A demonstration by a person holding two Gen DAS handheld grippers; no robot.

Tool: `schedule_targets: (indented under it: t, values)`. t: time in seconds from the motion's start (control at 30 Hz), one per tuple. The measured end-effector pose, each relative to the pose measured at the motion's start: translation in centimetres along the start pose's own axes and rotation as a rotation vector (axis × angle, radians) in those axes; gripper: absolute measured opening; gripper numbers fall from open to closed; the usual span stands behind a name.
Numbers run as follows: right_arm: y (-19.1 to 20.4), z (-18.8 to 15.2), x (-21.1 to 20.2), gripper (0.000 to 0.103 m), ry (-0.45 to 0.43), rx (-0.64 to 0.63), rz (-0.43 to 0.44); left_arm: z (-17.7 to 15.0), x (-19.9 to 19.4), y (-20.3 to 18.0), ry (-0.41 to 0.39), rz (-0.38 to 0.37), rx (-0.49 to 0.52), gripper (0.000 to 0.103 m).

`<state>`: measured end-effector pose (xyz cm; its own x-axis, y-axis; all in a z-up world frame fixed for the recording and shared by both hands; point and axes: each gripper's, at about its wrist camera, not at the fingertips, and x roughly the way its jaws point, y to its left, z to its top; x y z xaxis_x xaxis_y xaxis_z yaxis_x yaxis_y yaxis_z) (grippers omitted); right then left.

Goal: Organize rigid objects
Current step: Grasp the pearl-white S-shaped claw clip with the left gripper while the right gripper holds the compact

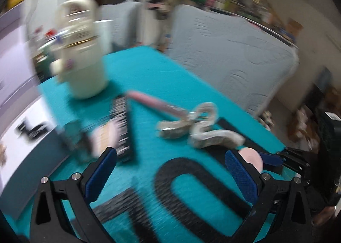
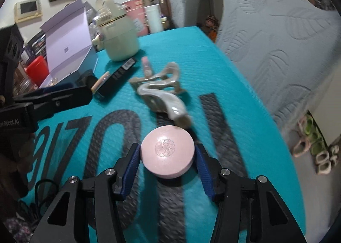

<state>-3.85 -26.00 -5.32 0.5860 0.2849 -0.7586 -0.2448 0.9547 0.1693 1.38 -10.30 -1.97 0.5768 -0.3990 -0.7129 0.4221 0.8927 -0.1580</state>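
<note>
My right gripper (image 2: 167,155) is shut on a round pink compact (image 2: 167,154) and holds it just above the teal mat (image 2: 213,68). The compact also shows in the left wrist view (image 1: 252,157), behind my right finger there. My left gripper (image 1: 170,170) is open and empty over the mat's black lettering; it shows in the right wrist view (image 2: 70,94) at the left. Ahead lie a pearly hair claw clip (image 2: 162,91), a pink tube (image 2: 147,67), a black slim box (image 2: 119,76) and a small pink case (image 2: 100,82).
A cream flask with a handle (image 2: 117,36) stands at the mat's far end. An open lilac box (image 2: 68,51) sits at the far left. A grey quilted mattress (image 2: 277,40) leans along the right edge. Slippers (image 2: 315,147) lie on the floor to the right.
</note>
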Motion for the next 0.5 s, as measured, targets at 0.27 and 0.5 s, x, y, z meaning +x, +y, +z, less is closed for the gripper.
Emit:
schedule_targets:
  t: [0.27,0.5]
  values:
    - [-1.8,-0.6,-1.2,0.051,-0.039,0.058,-0.01,3.2,3.2,-2.8,-0.016,-0.121,0.193,0.103]
    - [-2.4,-0.7,-1.3,0.052,-0.047,0.084,0.001,4.8,6.2,-1.6,0.057,-0.242,0.17,0.103]
